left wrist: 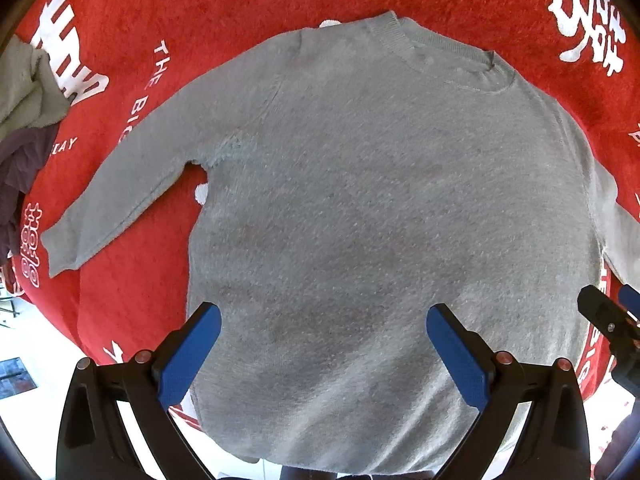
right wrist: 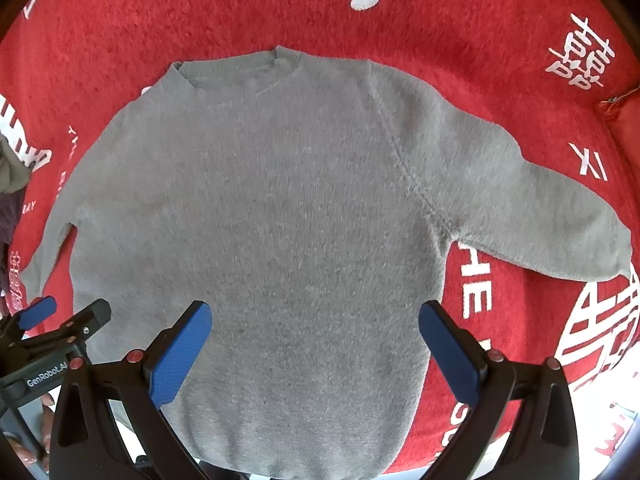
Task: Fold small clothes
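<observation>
Both my claws are spread wide and empty, left claw [left wrist: 323, 354] and right claw [right wrist: 315, 350] over the hem of the grey sweater [left wrist: 380, 220], which lies flat, sleeves out, on the red blanket [left wrist: 240, 0].

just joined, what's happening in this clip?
A person holds a gripper in each hand over a grey sweater laid flat on a red blanket, sleeves spread, neck away from the cameras. The left gripper and right gripper are both open above the hem end, holding nothing. No fold is made yet. More clothes lie bunched at the left edge.
</observation>
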Motion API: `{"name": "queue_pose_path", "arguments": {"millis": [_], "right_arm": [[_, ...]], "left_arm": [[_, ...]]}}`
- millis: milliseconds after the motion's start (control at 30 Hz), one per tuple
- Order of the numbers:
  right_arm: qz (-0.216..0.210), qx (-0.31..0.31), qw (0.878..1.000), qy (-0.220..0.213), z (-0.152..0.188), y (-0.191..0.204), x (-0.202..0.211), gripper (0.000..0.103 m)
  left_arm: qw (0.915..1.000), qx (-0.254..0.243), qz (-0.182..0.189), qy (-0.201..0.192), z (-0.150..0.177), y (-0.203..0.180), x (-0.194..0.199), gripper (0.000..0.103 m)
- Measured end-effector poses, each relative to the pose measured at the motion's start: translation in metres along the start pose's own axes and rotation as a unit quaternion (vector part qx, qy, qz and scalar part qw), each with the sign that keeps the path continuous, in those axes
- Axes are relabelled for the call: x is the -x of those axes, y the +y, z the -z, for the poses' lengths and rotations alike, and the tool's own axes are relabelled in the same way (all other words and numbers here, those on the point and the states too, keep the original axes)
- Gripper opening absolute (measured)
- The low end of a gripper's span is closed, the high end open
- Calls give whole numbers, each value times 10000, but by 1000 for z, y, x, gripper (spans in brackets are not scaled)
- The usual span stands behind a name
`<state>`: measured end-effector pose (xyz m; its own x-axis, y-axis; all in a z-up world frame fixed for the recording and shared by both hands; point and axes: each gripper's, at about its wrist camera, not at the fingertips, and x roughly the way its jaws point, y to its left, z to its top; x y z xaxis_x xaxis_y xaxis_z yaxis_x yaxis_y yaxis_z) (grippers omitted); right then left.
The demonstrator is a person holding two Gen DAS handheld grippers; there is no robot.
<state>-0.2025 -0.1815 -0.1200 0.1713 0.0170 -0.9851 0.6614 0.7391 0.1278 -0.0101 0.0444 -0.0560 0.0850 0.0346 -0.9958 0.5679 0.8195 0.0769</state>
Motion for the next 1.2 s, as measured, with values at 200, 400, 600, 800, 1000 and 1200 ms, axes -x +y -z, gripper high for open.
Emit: {"name": "queue_pose_path", "arguments": {"millis": [200,400,600,800,1000,1200], "right_arm": [[30,5,10000,49,5,8,2,103],[100,-35,9999,86,8,13,5,103],[126,-53,9998,119,7,20,10,103],[82,-58,9999,20,4,31,15,103],[190,-66,9997,-99,2,38,17,103],[200,-71,9997,-94,2,43,16,103]], "left_arm": [[9999,-97,39,-23,3,9,-2,103],[9998,-146,114,-32,1,19,0,103],[9997,-207,137,-75,-1,28,0,103],[9995,-200,203,-113,-3,36,4,103],[9995,-195,247,-104,-4,38,5,103],[9995,-159,267,-95,-4,42,5,103]]}}
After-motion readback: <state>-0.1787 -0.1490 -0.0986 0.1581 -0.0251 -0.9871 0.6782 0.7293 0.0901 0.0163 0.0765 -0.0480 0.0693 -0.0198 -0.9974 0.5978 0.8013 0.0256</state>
